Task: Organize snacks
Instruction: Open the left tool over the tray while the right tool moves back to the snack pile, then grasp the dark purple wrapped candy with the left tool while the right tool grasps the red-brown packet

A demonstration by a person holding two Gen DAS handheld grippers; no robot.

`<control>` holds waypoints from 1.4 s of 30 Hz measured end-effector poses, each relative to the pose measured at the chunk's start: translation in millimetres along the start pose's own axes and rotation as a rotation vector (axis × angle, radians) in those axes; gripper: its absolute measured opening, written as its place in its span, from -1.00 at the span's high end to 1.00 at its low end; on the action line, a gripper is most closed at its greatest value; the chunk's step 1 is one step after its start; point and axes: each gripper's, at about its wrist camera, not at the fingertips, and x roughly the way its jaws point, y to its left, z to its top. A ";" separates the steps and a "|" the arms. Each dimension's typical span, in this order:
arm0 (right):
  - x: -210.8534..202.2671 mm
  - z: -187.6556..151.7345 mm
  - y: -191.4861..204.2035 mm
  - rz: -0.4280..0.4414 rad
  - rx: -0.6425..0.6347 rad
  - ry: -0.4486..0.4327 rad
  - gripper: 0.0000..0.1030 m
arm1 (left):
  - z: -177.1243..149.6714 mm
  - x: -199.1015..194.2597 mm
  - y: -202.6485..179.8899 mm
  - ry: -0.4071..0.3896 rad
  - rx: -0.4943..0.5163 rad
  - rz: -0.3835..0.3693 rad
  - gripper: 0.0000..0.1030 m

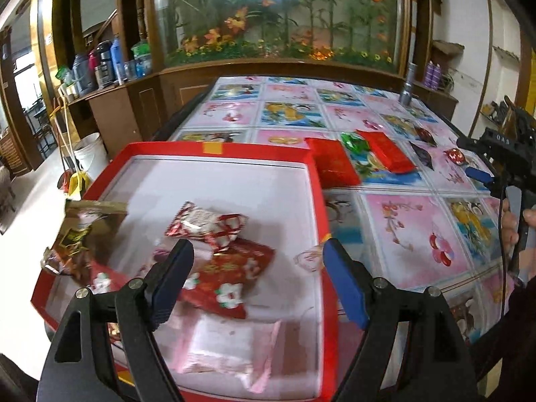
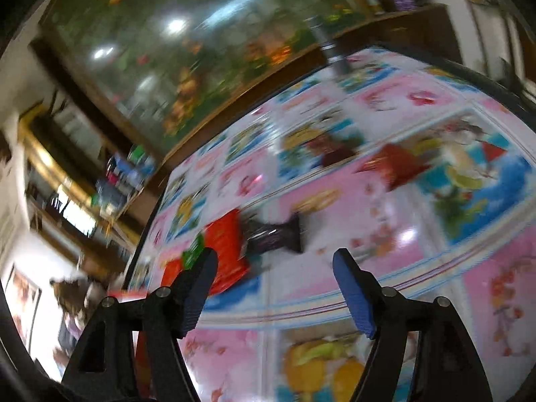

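My left hand-held gripper (image 1: 258, 258) hangs apart, empty, over the red tray (image 1: 318, 207) collecting snacks; my right hand-held gripper (image 2: 274, 268) — also apart — faces the dark candy (image 2: 274, 234) beyond it.

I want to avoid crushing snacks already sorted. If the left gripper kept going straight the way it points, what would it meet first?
Probably the red floral snack packet lying in the red tray; the open left gripper points down at it. Depth is uncertain.

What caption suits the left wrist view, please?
Open left gripper above red tray of snacks.
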 end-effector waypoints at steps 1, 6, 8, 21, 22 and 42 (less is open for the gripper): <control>1.2 0.7 -2.7 0.002 0.016 0.004 -0.44 | 0.7 0.4 -3.8 0.002 0.008 0.000 -0.55; 9.6 0.0 4.1 -0.012 -0.013 0.021 -0.43 | 7.2 0.7 -29.1 0.002 0.071 0.005 -0.55; 9.0 -0.7 5.6 -0.010 -0.030 0.021 -0.44 | 7.9 -0.6 -35.3 -0.004 0.087 0.006 -0.55; 5.1 -2.8 -0.8 0.031 -0.002 0.043 -0.44 | 12.2 2.8 -56.1 0.009 0.131 0.019 -0.55; 4.7 -3.1 -0.3 0.034 -0.004 0.045 -0.44 | 12.7 3.5 -57.3 0.011 0.133 0.020 -0.55; -2.8 4.4 -2.3 0.096 -0.001 0.050 -0.44 | 27.0 16.9 -89.0 0.033 0.195 0.032 -0.55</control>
